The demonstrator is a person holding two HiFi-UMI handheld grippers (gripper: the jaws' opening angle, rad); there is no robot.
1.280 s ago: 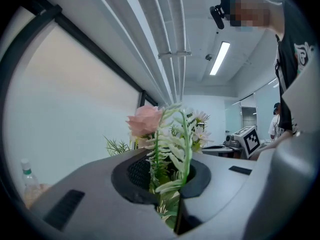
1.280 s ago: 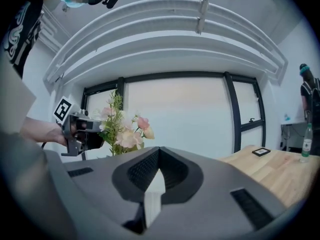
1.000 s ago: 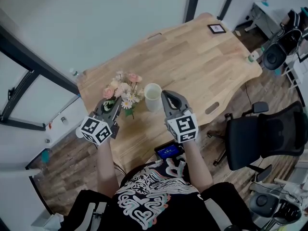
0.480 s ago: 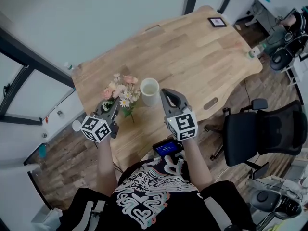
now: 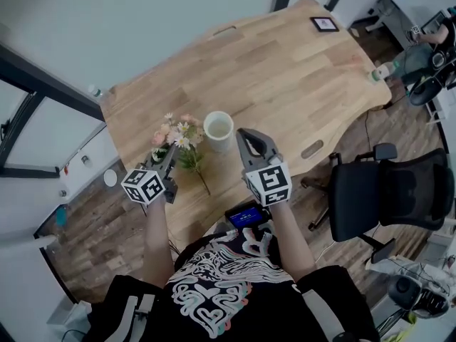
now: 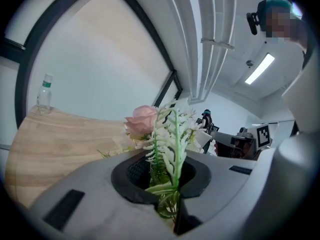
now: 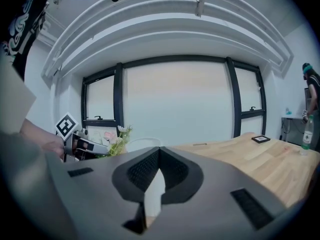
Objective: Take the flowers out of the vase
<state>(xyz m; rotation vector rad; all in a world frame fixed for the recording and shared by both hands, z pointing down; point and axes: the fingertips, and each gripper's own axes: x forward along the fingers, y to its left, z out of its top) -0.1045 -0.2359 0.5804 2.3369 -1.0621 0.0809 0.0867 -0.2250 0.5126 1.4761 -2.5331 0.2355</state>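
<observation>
At the table's near edge, a small device with a blue screen [image 5: 247, 218] is seen at 6 o'clock from the right gripper [image 5: 246, 138], and a black office chair [image 5: 388, 198] is parked at 3 o'clock. The right gripper's jaws are pressed together with nothing pinched. The white vase [image 5: 218, 130] is seen upright just beyond their tips, at 11 o'clock. The left gripper [image 5: 168, 164] is clamped on the green stems of the flowers [image 5: 178, 138], with the pink and white blooms carried past its jaws. The bunch is held out of the vase, just beside it at 9 o'clock, and one stem end points toward 5 o'clock over the wooden table [image 5: 285, 84]. A framed picture [image 5: 324, 24] is seen near the table's far corner, at 1 o'clock.
</observation>
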